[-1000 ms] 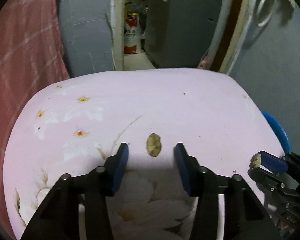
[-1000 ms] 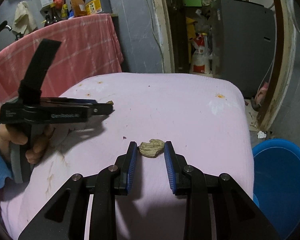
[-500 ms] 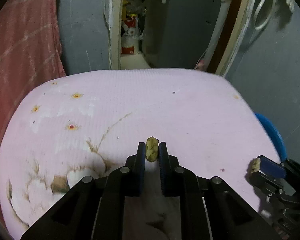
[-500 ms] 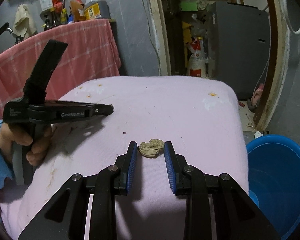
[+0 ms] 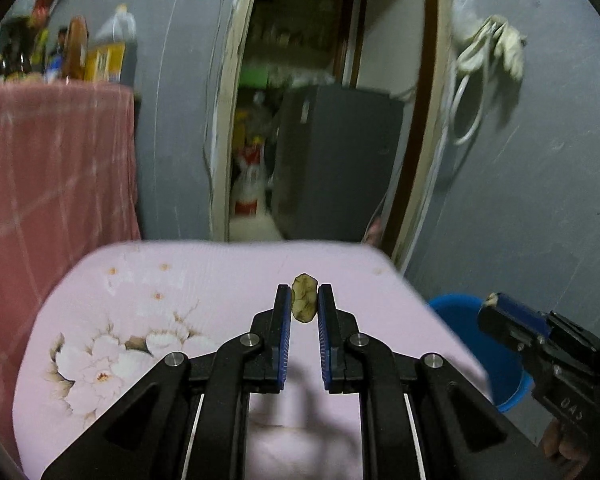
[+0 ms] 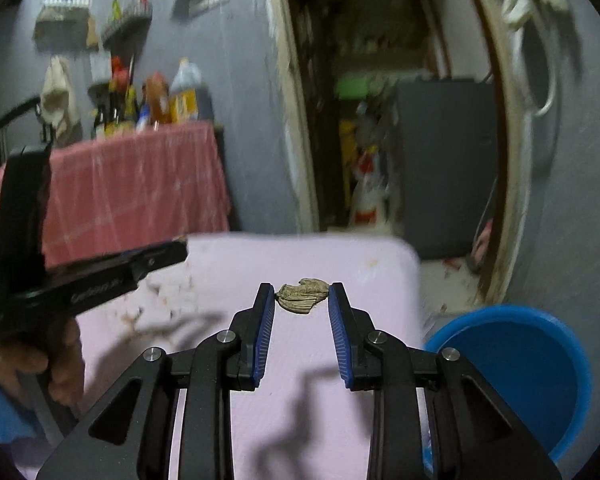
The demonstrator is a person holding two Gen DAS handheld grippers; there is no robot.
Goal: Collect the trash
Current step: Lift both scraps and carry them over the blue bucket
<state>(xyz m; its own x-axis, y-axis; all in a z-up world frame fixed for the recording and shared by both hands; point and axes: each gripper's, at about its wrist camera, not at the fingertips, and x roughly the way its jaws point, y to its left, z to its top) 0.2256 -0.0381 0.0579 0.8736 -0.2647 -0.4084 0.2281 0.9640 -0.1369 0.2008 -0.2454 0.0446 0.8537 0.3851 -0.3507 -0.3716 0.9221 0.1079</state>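
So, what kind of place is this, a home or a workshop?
Most likely a modest home, perhaps a kitchen corner. A table with a pink floral cloth stands in front, bottles crowd a red-covered counter, and a blue plastic basin sits on the floor beside a doorway to a cluttered storeroom.

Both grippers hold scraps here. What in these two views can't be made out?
- Blue bucket: inside partly cut off by the right wrist view's edge and the right gripper; contents unknown.
- Tablecloth: near part hidden behind the left gripper, so leftover trash there is unknown.
- Yellowish scrap and grey-brown scrap: too small to identify.
- Shelf bottles: labels blurred.
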